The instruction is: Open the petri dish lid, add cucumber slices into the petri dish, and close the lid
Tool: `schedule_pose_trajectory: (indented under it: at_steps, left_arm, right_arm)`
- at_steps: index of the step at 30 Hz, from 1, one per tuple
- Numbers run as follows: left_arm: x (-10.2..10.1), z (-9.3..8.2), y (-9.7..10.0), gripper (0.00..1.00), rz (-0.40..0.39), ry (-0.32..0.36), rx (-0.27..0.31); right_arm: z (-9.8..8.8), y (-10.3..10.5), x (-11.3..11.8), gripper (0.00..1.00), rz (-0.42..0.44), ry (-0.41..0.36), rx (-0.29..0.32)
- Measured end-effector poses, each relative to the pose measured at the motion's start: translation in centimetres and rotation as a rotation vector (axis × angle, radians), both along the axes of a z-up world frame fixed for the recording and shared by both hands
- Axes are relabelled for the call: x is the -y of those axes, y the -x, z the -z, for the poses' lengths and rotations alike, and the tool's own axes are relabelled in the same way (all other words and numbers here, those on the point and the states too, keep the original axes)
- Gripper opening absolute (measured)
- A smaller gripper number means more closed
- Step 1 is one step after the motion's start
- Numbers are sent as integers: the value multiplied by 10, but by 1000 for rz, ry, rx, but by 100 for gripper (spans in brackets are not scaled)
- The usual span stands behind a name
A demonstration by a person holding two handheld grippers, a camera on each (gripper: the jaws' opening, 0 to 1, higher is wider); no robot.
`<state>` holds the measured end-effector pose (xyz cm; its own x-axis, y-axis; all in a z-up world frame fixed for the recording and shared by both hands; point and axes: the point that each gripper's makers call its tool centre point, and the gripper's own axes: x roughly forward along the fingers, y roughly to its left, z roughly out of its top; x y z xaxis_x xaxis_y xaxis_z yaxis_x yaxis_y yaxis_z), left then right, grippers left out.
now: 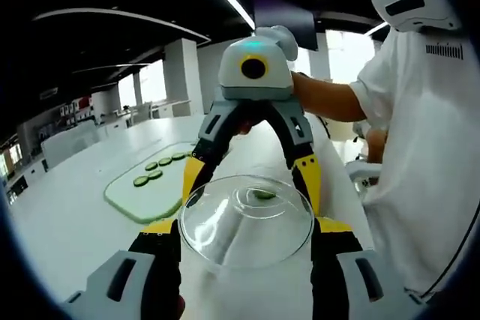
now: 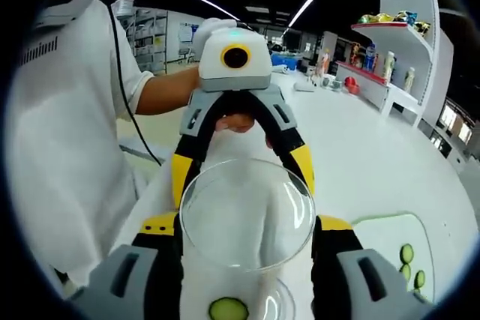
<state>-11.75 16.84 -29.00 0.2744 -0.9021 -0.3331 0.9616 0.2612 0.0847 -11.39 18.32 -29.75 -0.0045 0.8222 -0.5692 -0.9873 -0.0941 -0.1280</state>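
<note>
A: Lid (image 2: 247, 211) aloft between left gripper (image 1: 247, 224) and right gripper (image 2: 247, 224); which one clamps, cannot tell. Dish (image 2: 283, 299) beneath, cucumber slice (image 2: 229, 309) inside.
B: Lower level, centre over dish, release once seated.

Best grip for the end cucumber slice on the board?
Pinch the end slice across its rim, coming from above. It is a thin disc lying flat on the board, so likely only opposite edges offer purchase, and its outer side is free of neighbours.
</note>
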Motion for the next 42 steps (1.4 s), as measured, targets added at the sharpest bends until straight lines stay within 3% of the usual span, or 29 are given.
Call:
schedule_pose_trajectory:
  at_steps: [21,42]
  left_arm:
    - [46,4,3,70,87,-8,-15]
    - [77,13,4,70,144,-22,-27]
  right_arm:
    - [5,3,46,69,85,18,-13]
    - [16,1,78,69,143,32,-25]
